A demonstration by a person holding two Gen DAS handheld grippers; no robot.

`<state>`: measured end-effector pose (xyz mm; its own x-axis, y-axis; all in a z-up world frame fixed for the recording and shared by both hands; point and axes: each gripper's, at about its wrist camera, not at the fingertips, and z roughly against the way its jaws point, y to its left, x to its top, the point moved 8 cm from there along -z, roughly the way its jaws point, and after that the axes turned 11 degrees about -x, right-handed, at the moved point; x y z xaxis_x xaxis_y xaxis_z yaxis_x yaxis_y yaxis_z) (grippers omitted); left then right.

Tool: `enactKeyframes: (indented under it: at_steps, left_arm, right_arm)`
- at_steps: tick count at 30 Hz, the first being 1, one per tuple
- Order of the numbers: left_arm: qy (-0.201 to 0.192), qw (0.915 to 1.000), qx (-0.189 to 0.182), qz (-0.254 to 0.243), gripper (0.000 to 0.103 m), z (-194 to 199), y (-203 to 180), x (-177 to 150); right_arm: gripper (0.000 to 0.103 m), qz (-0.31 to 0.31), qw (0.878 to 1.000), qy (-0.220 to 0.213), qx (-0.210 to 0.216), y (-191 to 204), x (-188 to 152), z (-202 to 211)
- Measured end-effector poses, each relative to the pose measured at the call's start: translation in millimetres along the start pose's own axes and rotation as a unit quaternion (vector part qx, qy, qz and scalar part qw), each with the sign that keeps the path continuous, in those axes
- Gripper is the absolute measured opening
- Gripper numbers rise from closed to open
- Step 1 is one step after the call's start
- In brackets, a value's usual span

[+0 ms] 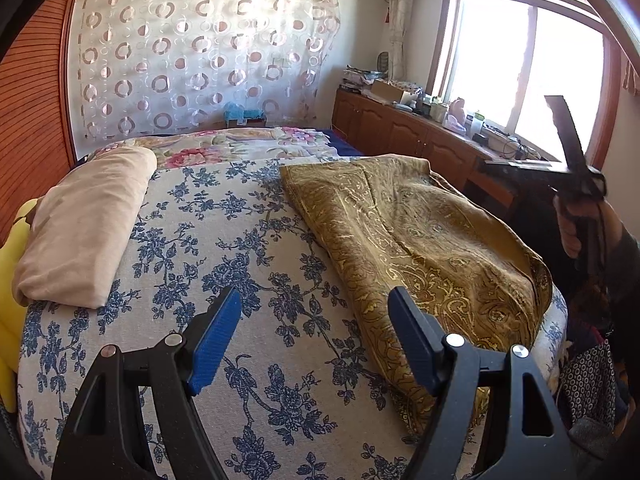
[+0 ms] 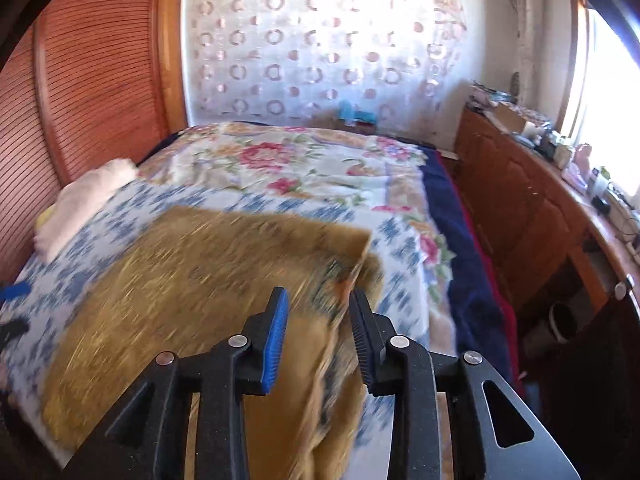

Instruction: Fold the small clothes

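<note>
Gold paisley garment (image 1: 420, 240) half-folded on the bed; both claws free of it.

Garment lies on the near right part of the blue-flowered sheet (image 1: 240, 280), one layer doubled over, its right edge close to the bed's right side. Right gripper (image 2: 318, 340): jaws partly apart, cloth hanging loosely between them, pads not pressing; view blurred. Left gripper (image 1: 316, 344): jaws wide apart, nothing between, poised over bare sheet just left of the garment's near edge. Judged step: a fold just laid, release in hand. Next move probably calls for re-gripping an edge or corner and carrying it across. Open room to the left; folded beige cloth (image 1: 84, 224) sits far left, well apart.
</note>
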<state>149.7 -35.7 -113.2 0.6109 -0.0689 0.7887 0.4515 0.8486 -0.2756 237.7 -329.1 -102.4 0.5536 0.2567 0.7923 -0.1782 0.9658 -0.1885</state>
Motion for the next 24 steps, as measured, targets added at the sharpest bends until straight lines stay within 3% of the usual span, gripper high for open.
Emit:
enactKeyframes:
  at_steps: [7, 14, 24]
  left_arm:
    - [0.008, 0.9999, 0.0, -0.009, 0.077, -7, -9, 0]
    - [0.019, 0.9996, -0.003, -0.02, 0.077, -12, -19, -4]
    - [0.043, 0.9988, -0.012, -0.019, 0.077, -13, -24, -23]
  right_arm:
    - [0.046, 0.002, 1.0, 0.008, 0.014, -15, -61, 50]
    - [0.05, -0.011, 1.0, 0.006, 0.013, -19, -82, 83]
    - [0.049, -0.02, 0.999, 0.038, 0.02, -12, -104, 73]
